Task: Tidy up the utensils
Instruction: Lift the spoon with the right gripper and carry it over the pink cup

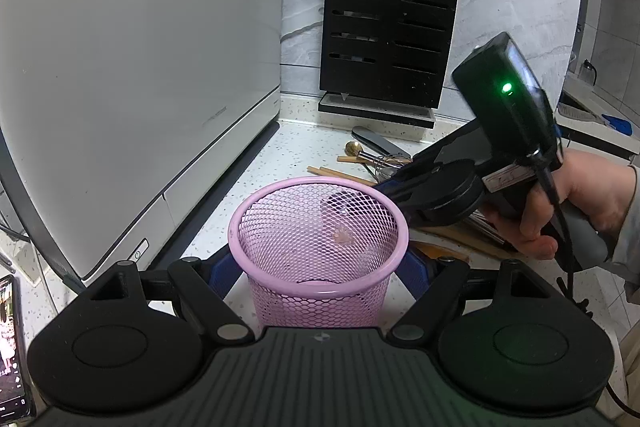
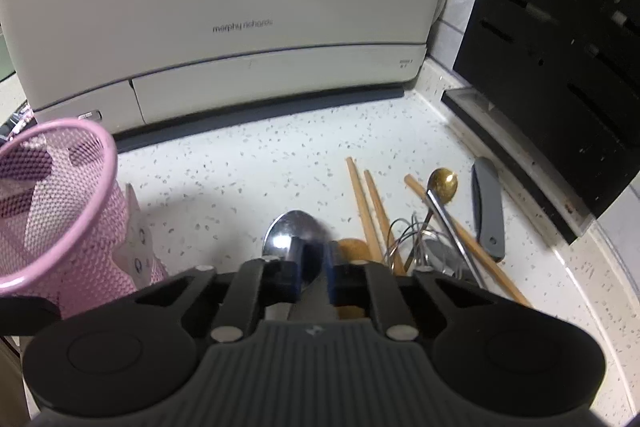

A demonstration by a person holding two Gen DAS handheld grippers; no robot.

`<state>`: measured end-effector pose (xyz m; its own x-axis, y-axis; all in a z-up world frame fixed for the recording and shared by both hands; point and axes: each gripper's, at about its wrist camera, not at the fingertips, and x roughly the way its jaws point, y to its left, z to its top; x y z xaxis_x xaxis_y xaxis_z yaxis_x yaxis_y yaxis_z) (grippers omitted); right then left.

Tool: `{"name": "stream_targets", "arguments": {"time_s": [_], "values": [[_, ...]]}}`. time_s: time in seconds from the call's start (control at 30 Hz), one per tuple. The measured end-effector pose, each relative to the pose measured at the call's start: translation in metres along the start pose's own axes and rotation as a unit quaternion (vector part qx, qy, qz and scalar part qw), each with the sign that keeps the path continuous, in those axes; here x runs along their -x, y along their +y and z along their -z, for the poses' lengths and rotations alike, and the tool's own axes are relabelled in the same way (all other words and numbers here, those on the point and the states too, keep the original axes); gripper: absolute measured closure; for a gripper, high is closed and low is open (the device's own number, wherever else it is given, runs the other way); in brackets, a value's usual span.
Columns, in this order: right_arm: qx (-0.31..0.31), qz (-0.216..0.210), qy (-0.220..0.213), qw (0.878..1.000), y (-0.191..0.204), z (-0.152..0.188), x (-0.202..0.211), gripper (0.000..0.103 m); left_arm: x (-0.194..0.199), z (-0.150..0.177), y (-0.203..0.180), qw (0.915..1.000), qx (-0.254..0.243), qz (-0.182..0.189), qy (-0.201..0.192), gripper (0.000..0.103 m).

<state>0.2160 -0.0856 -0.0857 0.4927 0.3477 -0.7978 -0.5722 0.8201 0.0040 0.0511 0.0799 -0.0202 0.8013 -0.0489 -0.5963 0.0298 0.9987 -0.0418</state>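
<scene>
Countertop lies bare between basket and chopsticks.

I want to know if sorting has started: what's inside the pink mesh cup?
No utensils stand in the pink wire-mesh cup. Through the mesh only the speckled counter and a pale smudge show. The near wall hides part of its bottom.

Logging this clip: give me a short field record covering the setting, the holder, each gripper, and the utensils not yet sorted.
setting: speckled countertop, white appliance and black knife block behind
holder: pink mesh cup, upright
left gripper: clamped around the cup's sides
right gripper: shut on the steel spoon
unsorted: wooden chopsticks, gold spoon, wire whisk, grey-handled tool
</scene>
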Motion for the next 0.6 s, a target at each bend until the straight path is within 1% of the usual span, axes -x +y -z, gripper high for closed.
{"name": "stream_targets", "arguments": {"time_s": [0.03,0.17,0.3,0.47,0.6], "values": [[-0.003,-0.004,-0.004,1.000,-0.001,-0.001,0.003,0.102,0.000,0.000,0.000,1.0000,0.000,0.000,0.000,0.010],[-0.009,-0.013,-0.017,1.000,0.000,-0.004,0.015,0.103,-0.001,0.000,-0.002,1.0000,-0.002,0.000,-0.001,0.010],[-0.006,-0.010,-0.030,0.999,0.003,-0.002,0.029,0.103,-0.001,0.001,-0.002,1.0000,-0.002,0.003,-0.002,0.010],[-0.022,-0.003,-0.057,0.998,-0.001,-0.001,0.055,0.103,-0.002,0.000,-0.003,0.9997,0.001,0.023,-0.002,0.010],[-0.035,0.004,-0.081,0.996,-0.005,0.000,0.079,0.103,-0.003,0.000,-0.008,0.9996,-0.008,0.025,-0.001,0.010]]}}
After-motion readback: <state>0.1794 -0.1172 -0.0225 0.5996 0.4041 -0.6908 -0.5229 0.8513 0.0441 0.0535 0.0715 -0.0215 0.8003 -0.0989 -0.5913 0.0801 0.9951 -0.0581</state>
